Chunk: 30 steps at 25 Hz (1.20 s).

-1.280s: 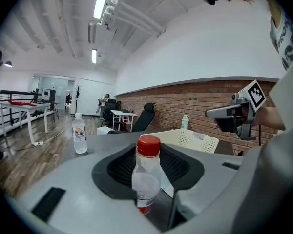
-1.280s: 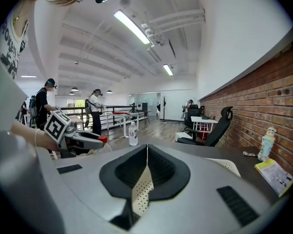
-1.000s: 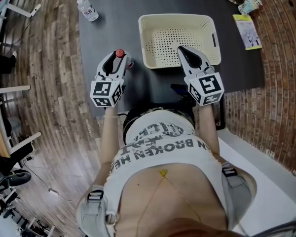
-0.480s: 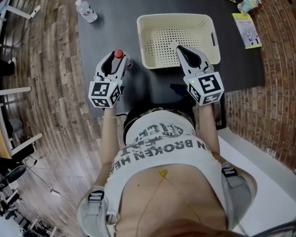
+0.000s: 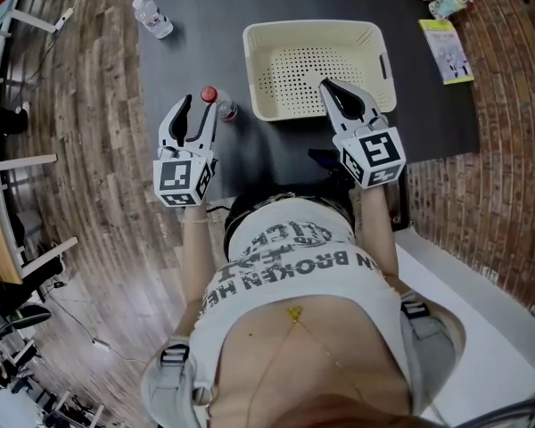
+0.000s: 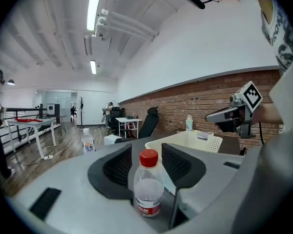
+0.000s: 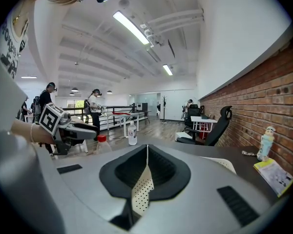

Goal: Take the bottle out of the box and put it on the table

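Note:
A clear bottle with a red cap (image 5: 216,102) stands upright on the dark table (image 5: 205,43), just left of the cream perforated basket (image 5: 312,28), which holds nothing. My left gripper (image 5: 196,114) is just behind the bottle and its jaws are opening. In the left gripper view the bottle (image 6: 148,189) stands between the jaws, and the pads (image 6: 118,165) do not touch it. My right gripper (image 5: 336,93) hangs over the basket's near rim. Its jaws are shut (image 7: 146,156) with nothing in them.
A second bottle with a white cap (image 5: 153,16) stands at the table's far left corner. A yellow booklet (image 5: 446,52) and a small pale object (image 5: 451,5) lie far right. A black item (image 5: 325,160) sits at the near edge. Wooden floor surrounds the table.
The left gripper let go of the red-capped bottle, spread its jaws and drew back to the left. The bottle now stands free on the table. The right gripper stayed put.

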{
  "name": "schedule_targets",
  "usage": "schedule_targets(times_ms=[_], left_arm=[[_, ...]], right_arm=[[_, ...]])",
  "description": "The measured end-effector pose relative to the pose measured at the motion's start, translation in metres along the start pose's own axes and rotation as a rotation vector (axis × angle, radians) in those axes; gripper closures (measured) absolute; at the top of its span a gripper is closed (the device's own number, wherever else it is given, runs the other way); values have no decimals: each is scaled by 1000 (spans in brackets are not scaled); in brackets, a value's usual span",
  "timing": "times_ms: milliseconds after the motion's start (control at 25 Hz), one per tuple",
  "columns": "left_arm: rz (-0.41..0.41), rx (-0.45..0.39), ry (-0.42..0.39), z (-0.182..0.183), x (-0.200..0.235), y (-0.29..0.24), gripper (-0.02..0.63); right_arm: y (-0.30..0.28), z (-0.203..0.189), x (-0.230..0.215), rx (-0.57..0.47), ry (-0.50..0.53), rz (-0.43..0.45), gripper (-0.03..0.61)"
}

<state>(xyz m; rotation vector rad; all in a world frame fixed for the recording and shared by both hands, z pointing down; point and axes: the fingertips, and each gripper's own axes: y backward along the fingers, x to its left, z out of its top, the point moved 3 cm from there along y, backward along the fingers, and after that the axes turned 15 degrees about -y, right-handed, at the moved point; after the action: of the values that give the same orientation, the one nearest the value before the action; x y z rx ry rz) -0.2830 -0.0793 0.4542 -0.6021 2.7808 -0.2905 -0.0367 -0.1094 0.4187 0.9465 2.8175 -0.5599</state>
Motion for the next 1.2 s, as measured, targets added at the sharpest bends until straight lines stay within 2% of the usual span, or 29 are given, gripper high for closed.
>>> schedule_targets(times_ms=[160,280,400,520,880,1040,1200], left_arm=[[-28,-29,-32,17,-11,1,445],[-75,-56,-16,25,-28,-7,479],[-118,-54,9,28,-50,-20,583],[-167,-51,30,32,-73,-33,606],[-241,-75,76,57,-118,-57,607],[-243,-93,76,74,-124,-60,607],[-236,-128,73,94,-128,-60,607]], right_arm=[[4,-1,-6,2,-2,4,568],[8,-3,-12,8,-2,6,568],[12,-4,-17,12,-3,10,568],[15,-4,-22,15,-4,16,568],[26,-3,-30,4,-18,63,569],[27,6,-20,-37,18,102,569],[31,19,-10,-95,7,157,569]])
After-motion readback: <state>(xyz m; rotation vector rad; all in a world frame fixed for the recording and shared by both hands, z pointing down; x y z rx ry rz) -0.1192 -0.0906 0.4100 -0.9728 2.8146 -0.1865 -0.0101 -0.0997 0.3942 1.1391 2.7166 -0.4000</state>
